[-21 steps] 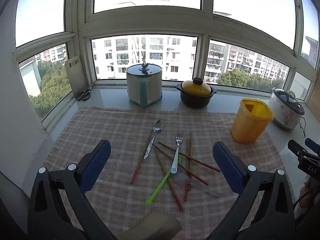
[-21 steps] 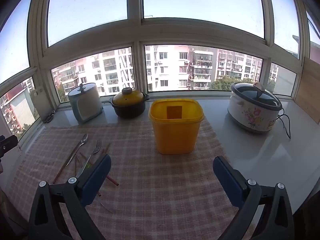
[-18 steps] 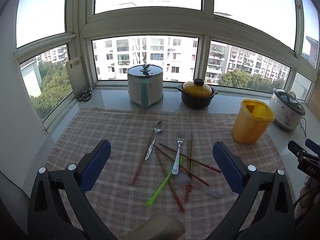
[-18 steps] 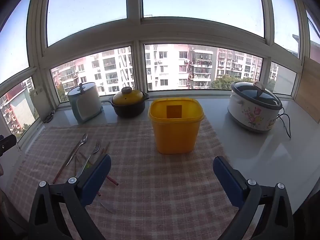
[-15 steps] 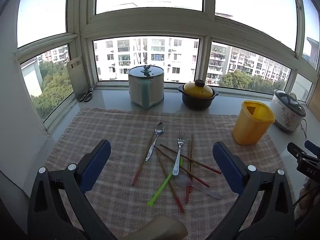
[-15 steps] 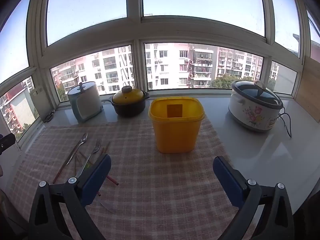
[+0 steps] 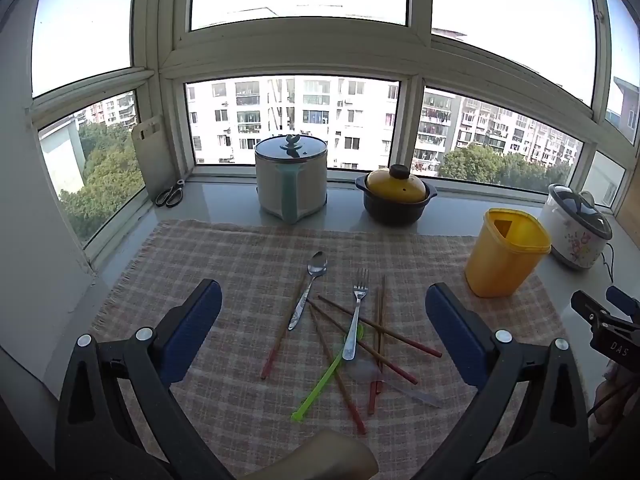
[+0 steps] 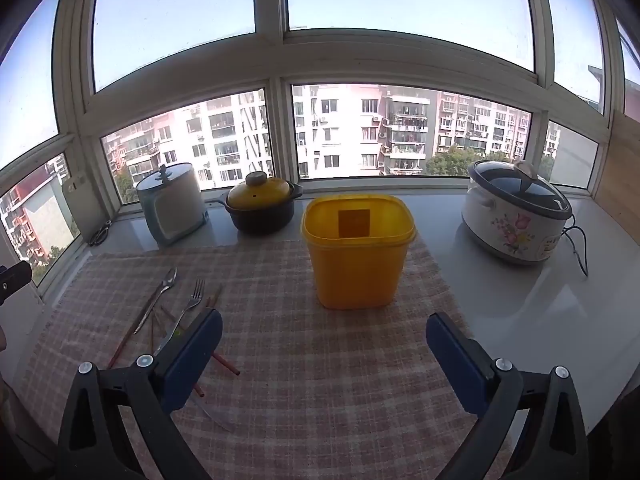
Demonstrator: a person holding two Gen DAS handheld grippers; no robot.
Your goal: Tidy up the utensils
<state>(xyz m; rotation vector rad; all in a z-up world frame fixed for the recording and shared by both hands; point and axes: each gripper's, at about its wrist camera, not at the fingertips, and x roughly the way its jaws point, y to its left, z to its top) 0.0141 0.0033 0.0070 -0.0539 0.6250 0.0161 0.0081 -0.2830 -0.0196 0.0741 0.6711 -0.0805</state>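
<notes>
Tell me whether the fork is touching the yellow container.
Apart. The left wrist view shows the fork lying in the utensil pile mid-cloth, with bare checked cloth between it and the yellow container standing to the right.

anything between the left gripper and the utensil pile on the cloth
Nothing visible does. The left hand-held gripper is open above the checked cloth, with the fork, spoon and chopsticks lying straight ahead between its fingers.

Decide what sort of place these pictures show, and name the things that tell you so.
Probably a home kitchen counter in a high-rise flat's window bay: a rice cooker and lidded pot stand by the windows, with utensils scattered on a checked cloth.
</notes>
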